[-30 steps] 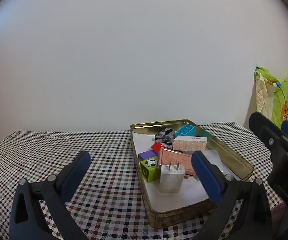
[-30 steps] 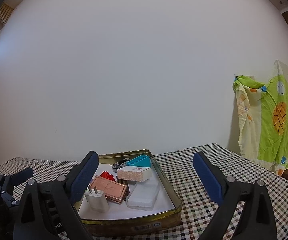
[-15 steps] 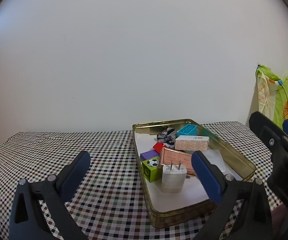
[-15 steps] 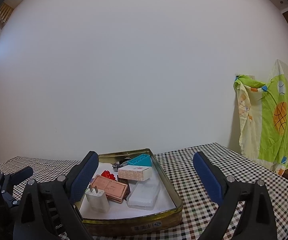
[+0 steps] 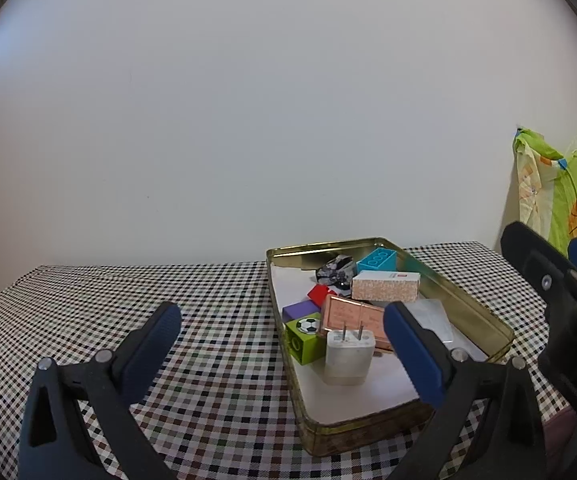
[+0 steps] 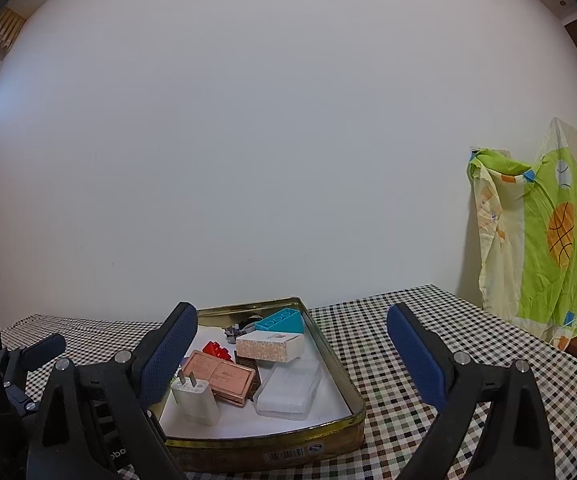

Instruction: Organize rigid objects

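we're hovering both grippers, left and right, fingers spread and empty, near the tin; charger and blocks sitting inside it.

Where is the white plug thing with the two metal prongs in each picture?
Left wrist view: the white charger stands near the tin's front, right of centre, beside the green football block.
Right wrist view: the white charger sits lower left, in the tin's front left corner.
Shared landmark: the copper-pink box right behind it.
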Action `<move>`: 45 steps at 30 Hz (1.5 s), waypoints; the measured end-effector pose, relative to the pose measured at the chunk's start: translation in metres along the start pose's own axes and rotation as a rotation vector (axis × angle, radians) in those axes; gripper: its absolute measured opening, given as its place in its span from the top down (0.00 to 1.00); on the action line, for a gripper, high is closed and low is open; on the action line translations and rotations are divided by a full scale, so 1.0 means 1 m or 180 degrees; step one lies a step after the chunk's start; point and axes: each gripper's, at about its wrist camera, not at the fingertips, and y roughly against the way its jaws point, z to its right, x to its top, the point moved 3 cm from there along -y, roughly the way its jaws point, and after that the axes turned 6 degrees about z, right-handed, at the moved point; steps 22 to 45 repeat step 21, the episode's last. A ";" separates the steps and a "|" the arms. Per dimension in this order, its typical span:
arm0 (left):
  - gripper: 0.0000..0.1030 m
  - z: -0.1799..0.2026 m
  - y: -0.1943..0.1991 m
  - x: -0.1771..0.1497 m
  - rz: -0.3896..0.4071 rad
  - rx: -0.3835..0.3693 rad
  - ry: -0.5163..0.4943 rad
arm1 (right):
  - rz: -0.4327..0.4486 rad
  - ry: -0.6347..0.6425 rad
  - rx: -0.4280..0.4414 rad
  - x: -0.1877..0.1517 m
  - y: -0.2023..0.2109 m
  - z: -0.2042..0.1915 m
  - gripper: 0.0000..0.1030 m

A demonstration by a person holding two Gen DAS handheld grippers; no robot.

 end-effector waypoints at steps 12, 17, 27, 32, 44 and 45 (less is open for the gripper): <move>0.01 0.012 -0.002 -0.001 -0.0055 -0.0121 -0.0023 | -0.0035 0.0001 0.0024 0.000 0.000 0.005 0.05; 0.01 0.014 -0.003 -0.001 -0.0069 -0.0100 -0.0014 | -0.0056 -0.0003 0.0026 -0.001 -0.001 0.005 0.05; 0.01 0.014 -0.005 -0.001 -0.0089 -0.0086 0.0004 | -0.0072 -0.0007 0.0015 -0.001 -0.001 0.005 0.05; 0.01 0.014 -0.005 -0.001 -0.0089 -0.0086 0.0004 | -0.0072 -0.0007 0.0015 -0.001 -0.001 0.005 0.05; 0.01 0.014 -0.005 -0.001 -0.0089 -0.0086 0.0004 | -0.0072 -0.0007 0.0015 -0.001 -0.001 0.005 0.05; 0.01 0.014 -0.005 -0.001 -0.0089 -0.0086 0.0004 | -0.0072 -0.0007 0.0015 -0.001 -0.001 0.005 0.05</move>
